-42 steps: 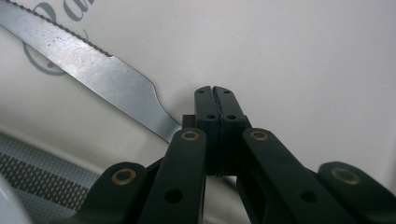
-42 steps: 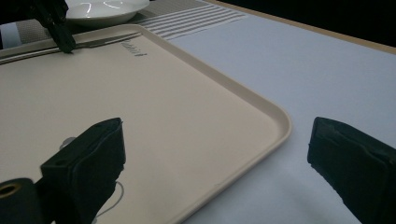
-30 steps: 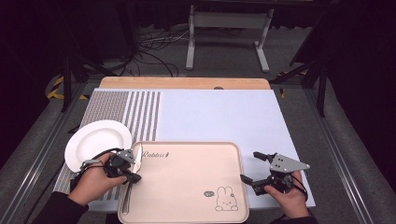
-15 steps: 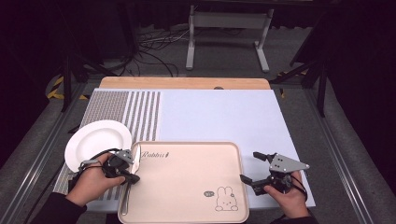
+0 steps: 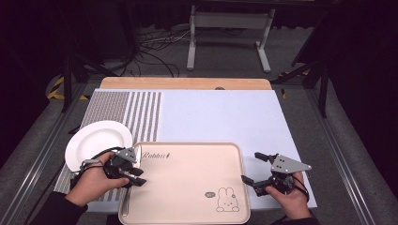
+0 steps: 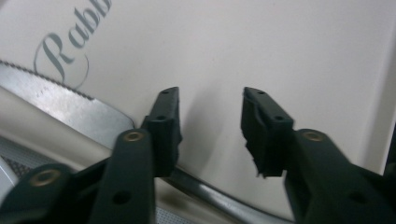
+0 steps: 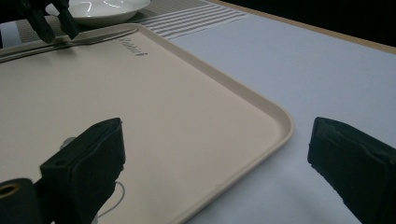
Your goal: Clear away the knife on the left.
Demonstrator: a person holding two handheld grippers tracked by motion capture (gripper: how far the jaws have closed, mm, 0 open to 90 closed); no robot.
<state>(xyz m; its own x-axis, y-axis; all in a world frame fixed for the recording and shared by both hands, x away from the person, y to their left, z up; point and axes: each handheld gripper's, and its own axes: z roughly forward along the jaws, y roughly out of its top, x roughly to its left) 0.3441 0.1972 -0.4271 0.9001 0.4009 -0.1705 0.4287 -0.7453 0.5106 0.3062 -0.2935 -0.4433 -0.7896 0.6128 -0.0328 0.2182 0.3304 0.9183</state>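
A beige tray (image 5: 187,183) with a rabbit print lies at the table's near edge. A metal knife (image 5: 126,199) rests along its left rim; its serrated blade (image 6: 70,105) runs to the left in the left gripper view. My left gripper (image 5: 137,177) hovers over the knife, open, its jaws (image 6: 210,126) straddling the handle without closing on it. My right gripper (image 5: 252,167) stands wide open at the tray's right rim (image 7: 261,135), nothing held; that gripper (image 7: 219,154) looks across the tray toward the knife (image 7: 93,37) and the left gripper (image 7: 46,21).
A white plate (image 5: 97,143) sits left of the tray on a striped placemat (image 5: 136,112). A pale blue mat (image 5: 220,117) covers the table beyond the tray. The wooden table edge (image 5: 187,83) is at the far side.
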